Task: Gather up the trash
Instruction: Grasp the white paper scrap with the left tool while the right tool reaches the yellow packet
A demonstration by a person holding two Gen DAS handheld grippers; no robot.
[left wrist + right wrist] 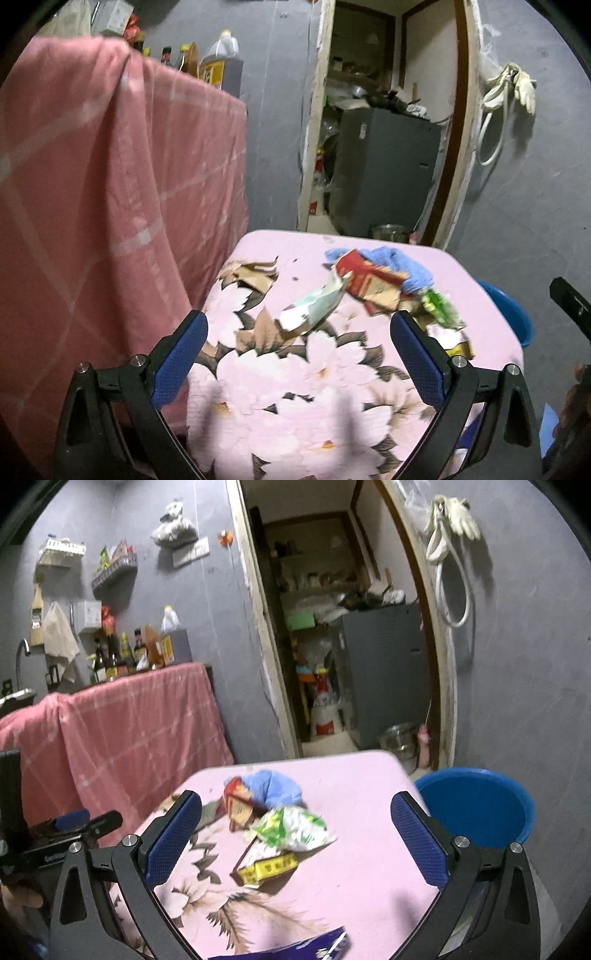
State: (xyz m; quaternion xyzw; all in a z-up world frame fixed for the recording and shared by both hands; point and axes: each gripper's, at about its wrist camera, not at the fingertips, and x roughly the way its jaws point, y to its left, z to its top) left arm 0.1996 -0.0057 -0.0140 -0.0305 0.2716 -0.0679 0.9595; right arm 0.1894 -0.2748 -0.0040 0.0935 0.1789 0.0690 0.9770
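Crosswise — yellow box point(266, 868), long axis left-right

Pink floral tablecloth point(332, 406), blue basin point(480, 805), green-white wrapper point(295, 830)

Both wrist views tilt down from near over the pink table point(369, 387), sharing the doorway point(343, 627) beyond.
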